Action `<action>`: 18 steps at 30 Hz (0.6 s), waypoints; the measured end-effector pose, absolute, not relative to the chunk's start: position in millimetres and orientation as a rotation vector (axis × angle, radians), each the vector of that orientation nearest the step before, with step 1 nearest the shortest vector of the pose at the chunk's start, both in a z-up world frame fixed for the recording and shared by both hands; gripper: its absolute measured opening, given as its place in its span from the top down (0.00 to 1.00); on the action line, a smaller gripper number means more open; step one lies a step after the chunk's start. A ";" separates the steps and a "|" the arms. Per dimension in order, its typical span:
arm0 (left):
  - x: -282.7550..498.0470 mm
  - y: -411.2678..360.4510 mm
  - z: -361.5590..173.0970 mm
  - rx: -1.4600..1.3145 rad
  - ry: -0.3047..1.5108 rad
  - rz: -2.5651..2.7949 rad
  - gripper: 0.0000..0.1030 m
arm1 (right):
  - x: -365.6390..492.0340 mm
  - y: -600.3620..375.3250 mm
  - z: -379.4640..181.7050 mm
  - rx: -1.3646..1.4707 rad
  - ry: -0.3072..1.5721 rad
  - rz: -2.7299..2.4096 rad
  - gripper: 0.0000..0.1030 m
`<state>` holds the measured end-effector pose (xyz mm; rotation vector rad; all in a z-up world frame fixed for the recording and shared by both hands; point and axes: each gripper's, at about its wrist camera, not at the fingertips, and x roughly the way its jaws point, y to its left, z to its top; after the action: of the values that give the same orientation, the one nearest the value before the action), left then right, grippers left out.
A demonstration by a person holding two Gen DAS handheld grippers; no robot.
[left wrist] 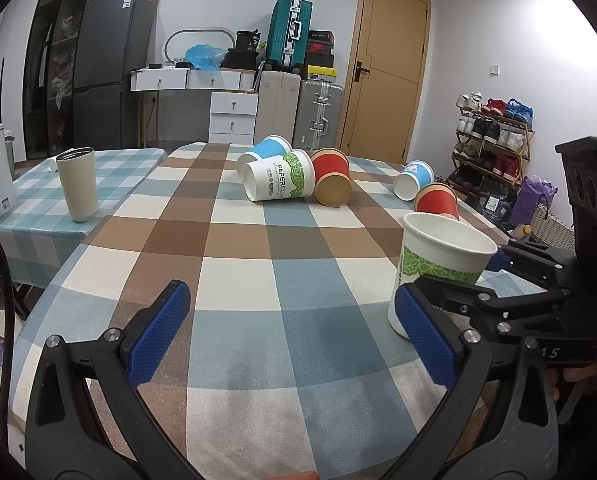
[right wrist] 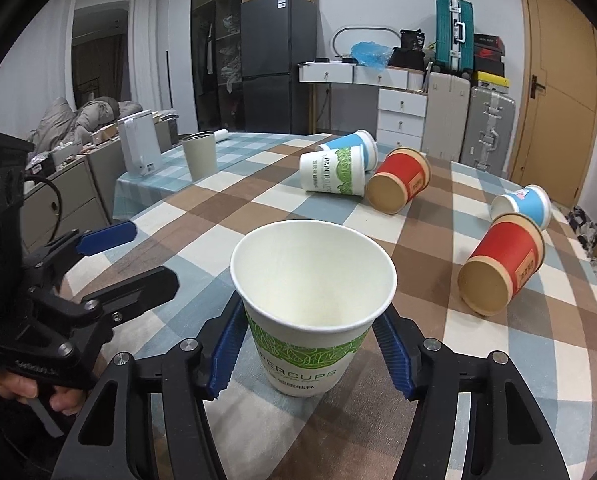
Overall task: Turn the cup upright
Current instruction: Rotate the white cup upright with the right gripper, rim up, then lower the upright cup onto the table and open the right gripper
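A white paper cup with a green leaf band (right wrist: pixel 312 300) stands upright on the checked tablecloth, mouth up. My right gripper (right wrist: pixel 312 354) has its blue pads on both sides of the cup's lower half, touching or nearly touching it. The same cup (left wrist: pixel 438 264) shows at the right of the left wrist view, with the right gripper (left wrist: pixel 454 280) around it. My left gripper (left wrist: pixel 294 332) is open and empty over the near part of the table, left of the cup. It also shows in the right wrist view (right wrist: pixel 134 256).
Several cups lie on their sides further back: a white-green one (left wrist: pixel 280 176), a blue one (left wrist: pixel 264 150), a red one (left wrist: pixel 332 178), another blue one (left wrist: pixel 414 180) and another red one (right wrist: pixel 502 264). A grey tumbler (left wrist: pixel 78 184) stands at the left. A white appliance (right wrist: pixel 138 144) stands beyond it.
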<state>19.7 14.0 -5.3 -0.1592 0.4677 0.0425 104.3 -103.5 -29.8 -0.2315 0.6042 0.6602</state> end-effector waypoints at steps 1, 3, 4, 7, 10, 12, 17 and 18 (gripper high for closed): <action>19.6 13.5 -4.7 -0.160 0.469 0.041 0.01 | 104.1 -101.8 -30.6 -0.242 0.599 0.653 0.38; 20.0 13.8 -5.3 -0.159 0.469 0.041 0.01 | 102.8 -99.2 -30.8 -0.260 0.586 0.651 0.38; 19.6 13.7 -5.0 -0.159 0.468 0.042 0.01 | 102.9 -98.7 -31.2 -0.265 0.587 0.653 0.38; 19.8 13.7 -5.0 -0.159 0.468 0.041 0.01 | 103.4 -99.5 -32.0 -0.268 0.601 0.676 0.34; 19.8 13.9 -5.2 -0.161 0.465 0.041 0.01 | 102.4 -105.1 -31.2 -0.259 0.590 0.684 0.23; 20.2 14.0 -6.6 -0.161 0.462 0.040 0.01 | 101.5 -111.6 -30.2 -0.242 0.580 0.690 0.14; 16.6 10.8 -6.1 -0.165 0.445 0.029 0.01 | 96.0 -141.6 -25.4 -0.170 0.525 0.708 0.01; 16.0 9.9 -6.2 -0.165 0.440 0.028 0.01 | 94.6 -146.9 -24.6 -0.152 0.512 0.718 0.00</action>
<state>16.0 9.9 -6.2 -0.1645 0.4399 0.0281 94.6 -146.9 -24.6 -0.1520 0.5123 0.7183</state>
